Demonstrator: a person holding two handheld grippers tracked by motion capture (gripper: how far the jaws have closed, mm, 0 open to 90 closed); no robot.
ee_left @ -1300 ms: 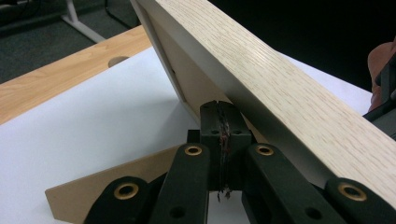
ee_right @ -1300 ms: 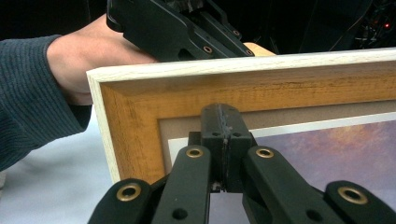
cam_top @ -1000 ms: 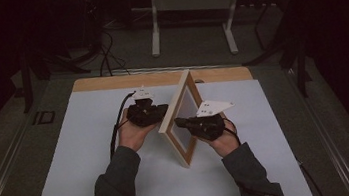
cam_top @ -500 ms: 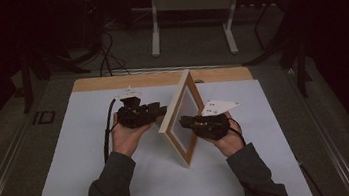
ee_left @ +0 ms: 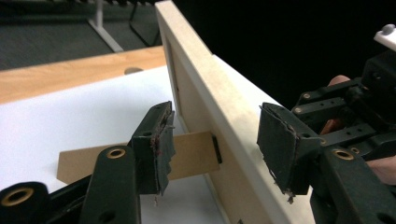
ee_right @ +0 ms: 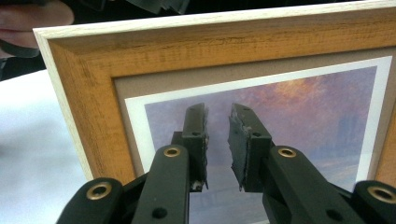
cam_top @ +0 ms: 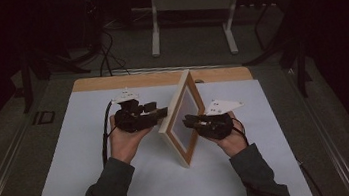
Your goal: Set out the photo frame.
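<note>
A wooden picture frame [cam_top: 179, 102] stands upright on edge on the white mat [cam_top: 88, 189], between my two hands. My left gripper [cam_top: 162, 113] is behind it. In the left gripper view [ee_left: 215, 149] its jaws have just been opening and stand wide, the frame's pale edge [ee_left: 219, 93] passing between them untouched. A brown cardboard strut [ee_left: 191, 151] juts from the frame's back beside one pad. My right gripper [cam_top: 188, 121] faces the picture side. Its jaws [ee_right: 218, 119] have just been opening a little, with a narrow empty gap in front of the purple print [ee_right: 289, 102].
A wooden table strip [cam_top: 135, 80] runs along the mat's far edge. Beyond it on the dark floor stand a white stand [cam_top: 189, 5] and black cables [cam_top: 104, 56]. Bare mat lies to both sides of the frame and in front of it.
My left gripper has drawn back to the left from the frame and opened wide. The right gripper's jaws have parted slightly. The frame stays upright.
</note>
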